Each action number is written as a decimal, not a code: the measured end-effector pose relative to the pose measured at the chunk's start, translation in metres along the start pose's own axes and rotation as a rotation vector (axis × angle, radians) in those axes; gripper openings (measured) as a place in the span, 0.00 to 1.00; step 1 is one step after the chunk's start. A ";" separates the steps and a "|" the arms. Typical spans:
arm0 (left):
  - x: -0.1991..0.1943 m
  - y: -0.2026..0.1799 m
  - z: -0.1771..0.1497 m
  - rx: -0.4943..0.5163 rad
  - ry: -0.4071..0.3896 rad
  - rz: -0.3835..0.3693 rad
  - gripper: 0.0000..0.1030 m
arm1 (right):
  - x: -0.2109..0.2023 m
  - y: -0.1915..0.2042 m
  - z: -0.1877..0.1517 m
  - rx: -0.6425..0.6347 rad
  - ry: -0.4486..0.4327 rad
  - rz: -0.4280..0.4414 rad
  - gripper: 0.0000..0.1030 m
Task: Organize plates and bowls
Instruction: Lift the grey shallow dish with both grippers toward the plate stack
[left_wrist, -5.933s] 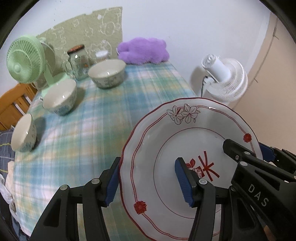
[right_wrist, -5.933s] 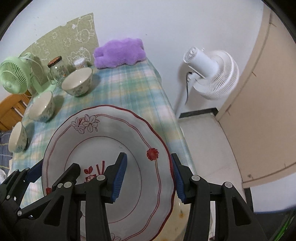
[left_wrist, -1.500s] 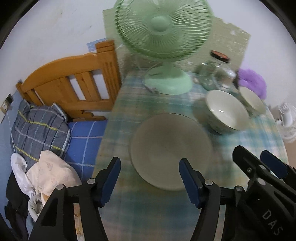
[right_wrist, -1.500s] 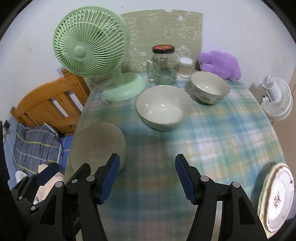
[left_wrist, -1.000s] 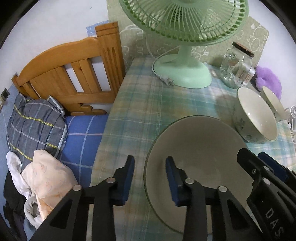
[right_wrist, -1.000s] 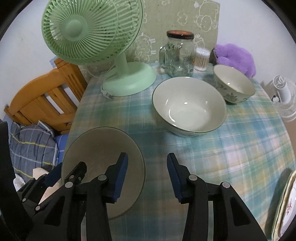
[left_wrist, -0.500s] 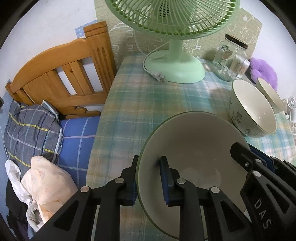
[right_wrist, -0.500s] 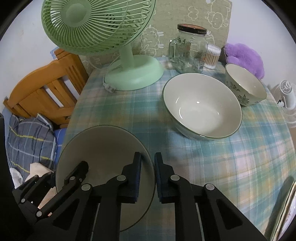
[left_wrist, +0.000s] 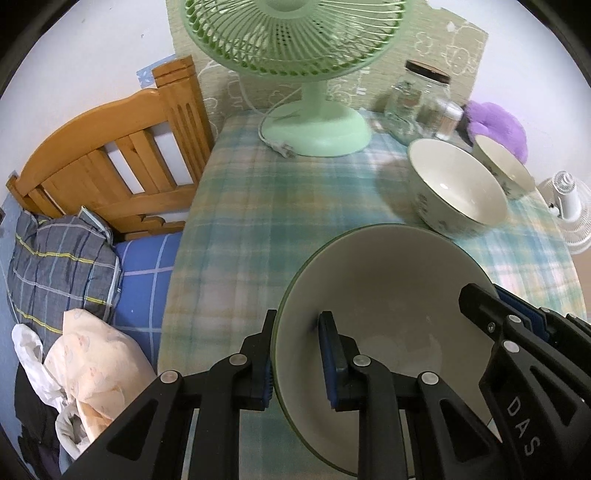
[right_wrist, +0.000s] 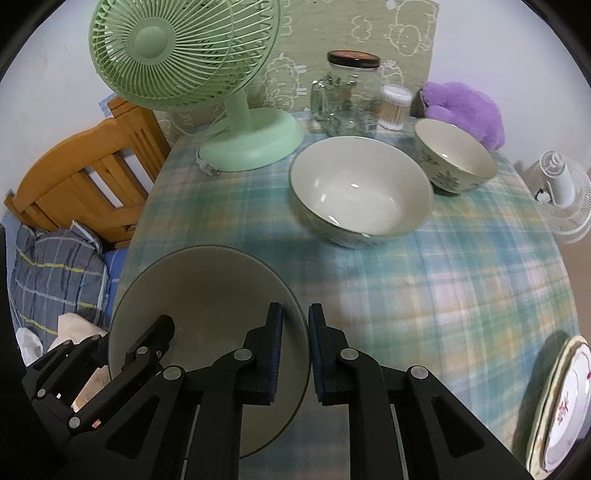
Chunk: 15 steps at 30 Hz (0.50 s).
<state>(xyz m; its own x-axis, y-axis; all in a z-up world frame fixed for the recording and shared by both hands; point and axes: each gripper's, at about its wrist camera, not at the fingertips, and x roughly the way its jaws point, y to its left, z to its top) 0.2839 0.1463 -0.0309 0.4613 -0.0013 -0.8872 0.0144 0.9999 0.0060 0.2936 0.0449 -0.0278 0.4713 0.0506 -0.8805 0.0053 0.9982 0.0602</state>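
Gripping opposite sides of 1 plain grey-white plate (left_wrist: 384, 295), both claws are clamped on its thin green-edged rim. The left gripper (left_wrist: 297, 354) pinches the plate's left edge, 1 blue pad outside and 1 inside the rim. The right gripper (right_wrist: 295, 350) pinches the right edge the same way. In the left wrist view the right gripper's black fingers reach over the plate's far right side.

Taking the green desk fan (right_wrist: 192, 74) as the landmark: the plate is nearer the cameras than the fan's round base and looks tilted; whether it touches the checked tablecloth (right_wrist: 461, 266) I cannot tell. The large bowl (right_wrist: 360, 190) sits on the cloth to the right of the fan base, and the small bowl (right_wrist: 456, 160) sits further right, close beside the large one. The glass jar (right_wrist: 349, 96) stands right of the fan, behind the large bowl. A red-patterned plate (right_wrist: 561, 406) lies far right of the fan at the near edge of the cloth. The wooden bed frame (left_wrist: 110, 147) is left of the fan.
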 end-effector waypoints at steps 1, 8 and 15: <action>-0.002 -0.003 -0.003 0.002 0.001 -0.002 0.18 | -0.003 -0.003 -0.003 0.003 0.002 0.000 0.17; -0.018 -0.029 -0.026 0.030 0.015 -0.013 0.18 | -0.023 -0.029 -0.029 0.009 0.019 -0.013 0.17; -0.033 -0.065 -0.046 0.051 0.033 -0.022 0.18 | -0.042 -0.061 -0.051 0.021 0.033 -0.025 0.17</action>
<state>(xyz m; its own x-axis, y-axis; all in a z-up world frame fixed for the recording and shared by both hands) 0.2267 0.0824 -0.0237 0.4311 -0.0218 -0.9021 0.0701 0.9975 0.0094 0.2282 -0.0164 -0.0182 0.4414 0.0266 -0.8969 0.0359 0.9982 0.0473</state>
